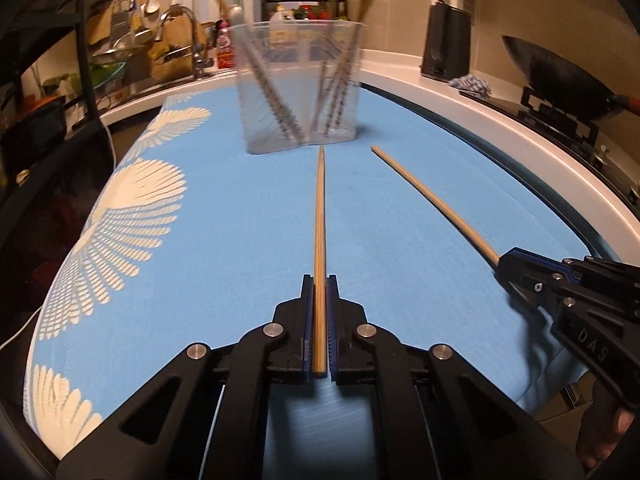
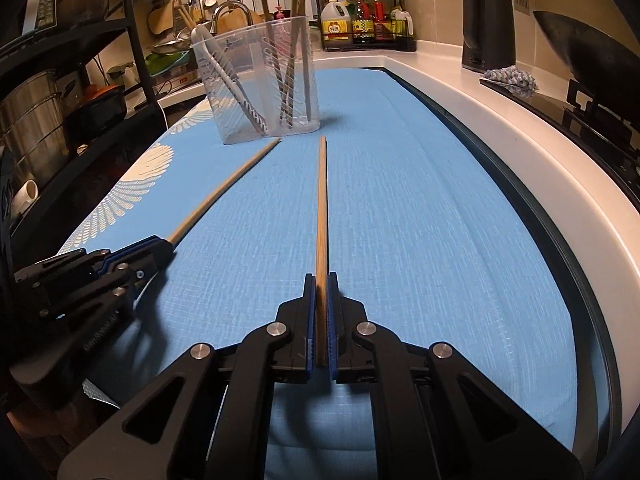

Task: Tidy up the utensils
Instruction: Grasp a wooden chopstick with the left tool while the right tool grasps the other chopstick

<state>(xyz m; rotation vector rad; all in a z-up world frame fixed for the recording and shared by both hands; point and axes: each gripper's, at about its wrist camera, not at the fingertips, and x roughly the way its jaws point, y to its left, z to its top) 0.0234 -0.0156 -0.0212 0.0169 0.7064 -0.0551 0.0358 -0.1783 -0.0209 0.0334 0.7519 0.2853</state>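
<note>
Chopsticks (image 2: 298, 36) stand in clear holder (image 2: 264, 80); each tool (image 1: 319, 280) (image 2: 319, 280) clamps one chopstick (image 1: 320, 216) (image 2: 321, 208).

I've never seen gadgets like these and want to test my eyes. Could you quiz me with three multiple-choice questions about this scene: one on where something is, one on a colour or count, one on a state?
1. Where does the clear plastic utensil holder stand?
A. on the blue patterned cloth
B. in the sink
C. on the black shelf

2. How many loose wooden chopsticks are out of the holder?
A. one
B. two
C. four

3. What are the right gripper fingers doing?
A. spread wide
B. closed on a chopstick
C. closed on nothing

Answers: 1 A, it sits on the cloth ahead of both grippers. 2 B, the left gripper holds the left wooden chopstick, the right one holds the right wooden chopstick. 3 B, the stick runs between its pads.
</note>
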